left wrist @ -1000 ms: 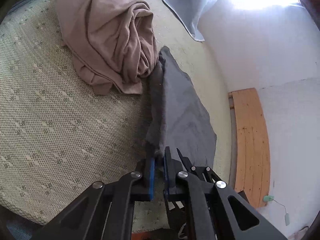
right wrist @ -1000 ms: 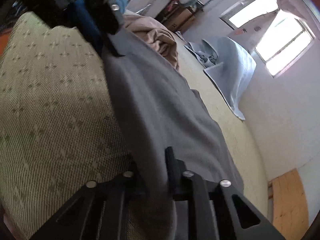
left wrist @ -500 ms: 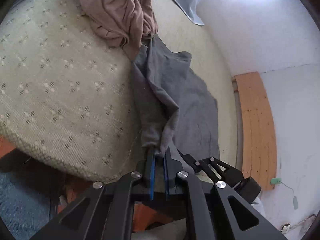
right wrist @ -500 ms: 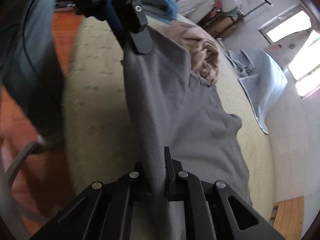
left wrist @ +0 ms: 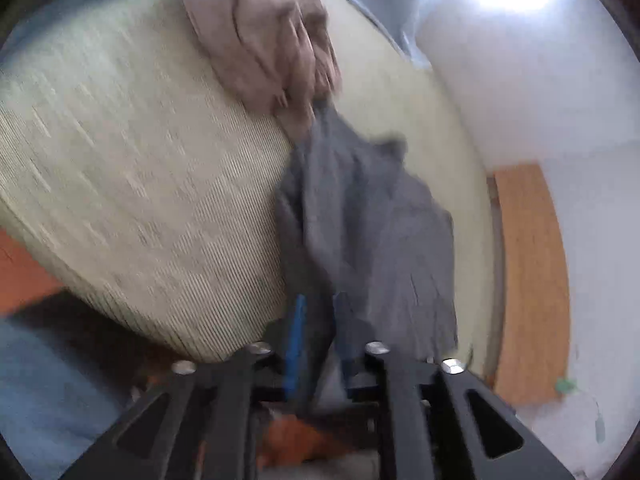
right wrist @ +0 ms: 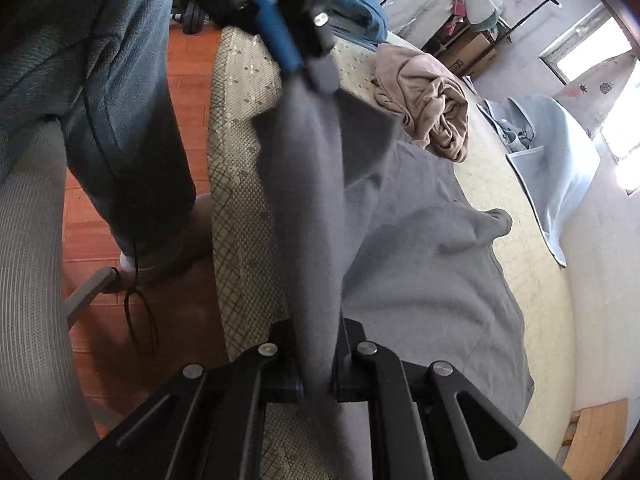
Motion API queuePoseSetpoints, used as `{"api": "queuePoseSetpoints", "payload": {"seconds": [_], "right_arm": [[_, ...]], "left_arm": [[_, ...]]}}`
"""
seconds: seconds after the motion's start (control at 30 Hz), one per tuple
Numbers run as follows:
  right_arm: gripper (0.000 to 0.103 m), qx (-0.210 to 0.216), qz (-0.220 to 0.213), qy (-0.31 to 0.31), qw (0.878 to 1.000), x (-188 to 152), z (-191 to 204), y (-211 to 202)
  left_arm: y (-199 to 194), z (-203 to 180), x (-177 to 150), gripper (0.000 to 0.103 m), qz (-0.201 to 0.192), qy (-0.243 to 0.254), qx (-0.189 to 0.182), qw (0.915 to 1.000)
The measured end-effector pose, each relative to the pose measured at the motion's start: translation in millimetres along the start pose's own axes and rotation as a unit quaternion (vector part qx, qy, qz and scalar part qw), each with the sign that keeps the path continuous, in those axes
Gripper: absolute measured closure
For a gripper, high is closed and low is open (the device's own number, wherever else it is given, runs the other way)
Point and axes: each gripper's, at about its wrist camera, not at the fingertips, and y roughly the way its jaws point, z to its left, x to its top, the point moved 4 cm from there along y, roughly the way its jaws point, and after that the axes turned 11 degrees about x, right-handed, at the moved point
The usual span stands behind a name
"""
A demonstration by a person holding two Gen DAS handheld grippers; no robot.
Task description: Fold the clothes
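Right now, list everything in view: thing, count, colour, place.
grey garment: one, grey, spread on the mattress, one edge lifted between the two grippers
tan garment: one, tan, crumpled heap beyond the grey one
light blue cloth: one, pale blue, far side of the mattress by the wall
mattress: one, cream with a woven pattern, under all the clothes
wooden slats: light wood, beside the mattress near the wall
chair: one, grey mesh, on the red-brown floor
dumbbell: one, black, on the floor
person's leg: blue trousers, standing beside the mattress
left gripper: black with blue pads, jaws just opening, grey fabric between them
right gripper: black, shut on the grey fabric
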Motion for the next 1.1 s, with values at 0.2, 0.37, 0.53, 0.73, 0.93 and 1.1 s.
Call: {"api": "queuePoseSetpoints", "payload": {"seconds": [0.2, 0.37, 0.53, 0.73, 0.93, 1.1], "right_arm": [[0.058, 0.037, -0.033, 0.022, 0.999, 3, -10, -12], [0.052, 0.099, -0.092, 0.067, 0.989, 11, -23, -35], [0.051, 0.158, -0.145, 0.102, 0.971, 17, -35, -59], [0.043, 0.201, -0.212, 0.163, 0.942, 16, -63, -84], [0.043, 0.177, -0.228, 0.224, 0.931, 7, -88, -83], [0.043, 0.150, -0.229, 0.248, 0.929, -4, -97, -86]], "left_arm": [[8, 1, 68, 0.041, -0.062, -0.021, 0.039, 0.9971], [39, 1, 118, 0.041, -0.063, -0.019, 0.075, 0.9950], [95, 7, 167, 0.041, -0.052, -0.020, 0.129, 0.9901], [126, -6, 211, 0.041, -0.057, 0.000, 0.143, 0.9881], [143, -22, 250, 0.042, -0.095, -0.002, 0.123, 0.9879], [139, -24, 267, 0.050, -0.142, -0.003, 0.100, 0.9848]]}}
